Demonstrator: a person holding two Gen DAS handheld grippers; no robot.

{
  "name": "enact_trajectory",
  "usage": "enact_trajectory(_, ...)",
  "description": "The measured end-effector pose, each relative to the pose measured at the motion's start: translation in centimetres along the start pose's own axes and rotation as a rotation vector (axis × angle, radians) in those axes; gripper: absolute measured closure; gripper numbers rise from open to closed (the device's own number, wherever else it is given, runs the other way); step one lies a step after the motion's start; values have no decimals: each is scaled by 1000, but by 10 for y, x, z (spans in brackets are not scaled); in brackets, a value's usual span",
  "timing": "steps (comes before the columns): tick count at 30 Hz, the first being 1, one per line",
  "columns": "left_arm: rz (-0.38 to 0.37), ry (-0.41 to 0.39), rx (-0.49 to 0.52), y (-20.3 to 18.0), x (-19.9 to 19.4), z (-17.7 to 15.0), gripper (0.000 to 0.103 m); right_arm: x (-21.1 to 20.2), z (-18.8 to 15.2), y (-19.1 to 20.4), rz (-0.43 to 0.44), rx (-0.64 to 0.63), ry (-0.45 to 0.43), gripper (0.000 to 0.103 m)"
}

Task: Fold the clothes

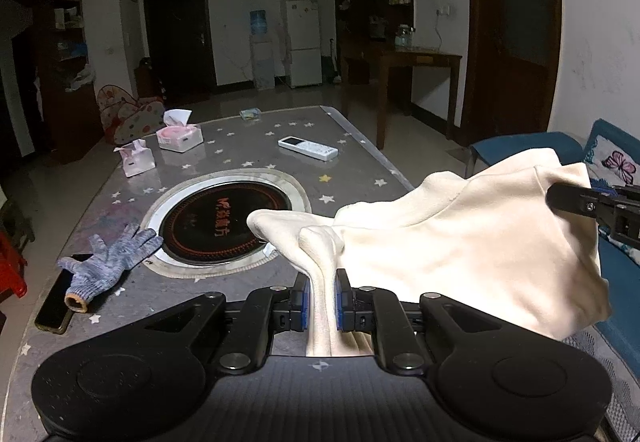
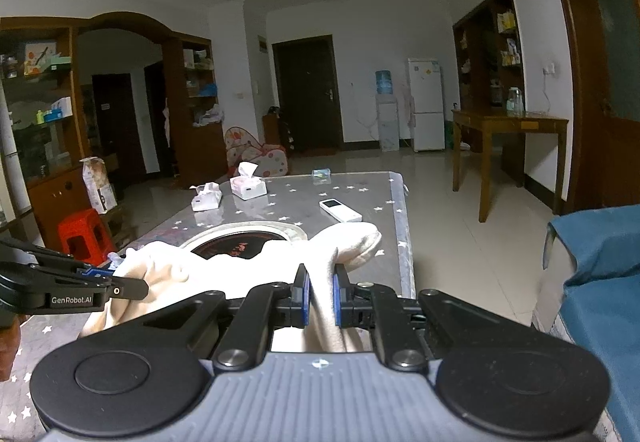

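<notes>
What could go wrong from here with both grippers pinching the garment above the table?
1. The cream garment is bunched thickly in the left gripper and the right gripper; a layer could slip out mid-fold.
2. Laid down forward, it may cover the round black plate set into the table or sweep the white remote.
3. The grey glove and phone crowd the near left.
</notes>
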State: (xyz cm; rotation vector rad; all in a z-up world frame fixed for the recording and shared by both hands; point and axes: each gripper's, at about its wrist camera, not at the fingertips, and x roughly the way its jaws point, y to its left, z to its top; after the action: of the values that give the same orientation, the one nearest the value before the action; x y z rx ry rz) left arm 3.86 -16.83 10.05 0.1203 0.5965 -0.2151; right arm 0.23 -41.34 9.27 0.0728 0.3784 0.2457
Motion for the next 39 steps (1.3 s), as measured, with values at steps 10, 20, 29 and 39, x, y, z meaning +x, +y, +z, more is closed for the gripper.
enact_trajectory(10,11,-37,11,0,-25,2,90,-20,4,13,6,-22,-42,93)
enact_trajectory(20,1,-67,23,2,-40,4,90,-38,11,21,-12,-39,-80,93)
enact_trajectory(29,1,-71,25,5,-39,5,90,-39,12,22,-20,-37,-91,93)
enact_trajectory(39,-7,-51,26,3,-25,4,90,-31,10,19,-26,-35,-72,93)
